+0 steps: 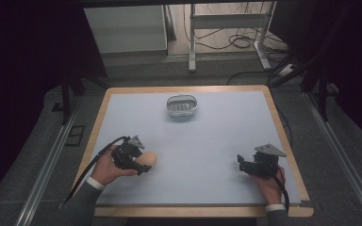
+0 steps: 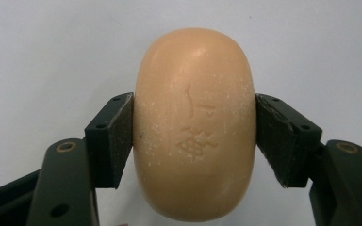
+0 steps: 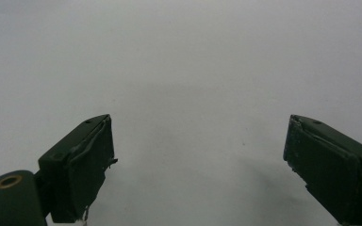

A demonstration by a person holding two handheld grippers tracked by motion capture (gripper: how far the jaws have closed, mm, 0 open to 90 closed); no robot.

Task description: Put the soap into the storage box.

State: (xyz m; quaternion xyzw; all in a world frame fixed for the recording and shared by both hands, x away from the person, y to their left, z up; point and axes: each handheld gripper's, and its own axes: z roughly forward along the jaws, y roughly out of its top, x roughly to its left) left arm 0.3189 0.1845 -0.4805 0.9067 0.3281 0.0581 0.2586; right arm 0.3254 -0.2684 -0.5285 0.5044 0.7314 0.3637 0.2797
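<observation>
Soap (image 2: 194,125) is sitting clamped in my left gripper (image 1: 139,164); I'm aiming it squarely over the dish (image 1: 182,105) beyond, right gripper (image 3: 198,160) idling open.

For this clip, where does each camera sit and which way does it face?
High view: above the person's side, looking forward and down on the pale blue table top; both hands, left tongs, right tongs, small clear plastic soap dish.
Left gripper view: rides the left tongs, looking along their jaws, both pressed on the tan oval soap bar.
Right gripper view: rides the right tongs, jaws apart over bare table.
Shared: high and left gripper views both show the soap bar.
</observation>
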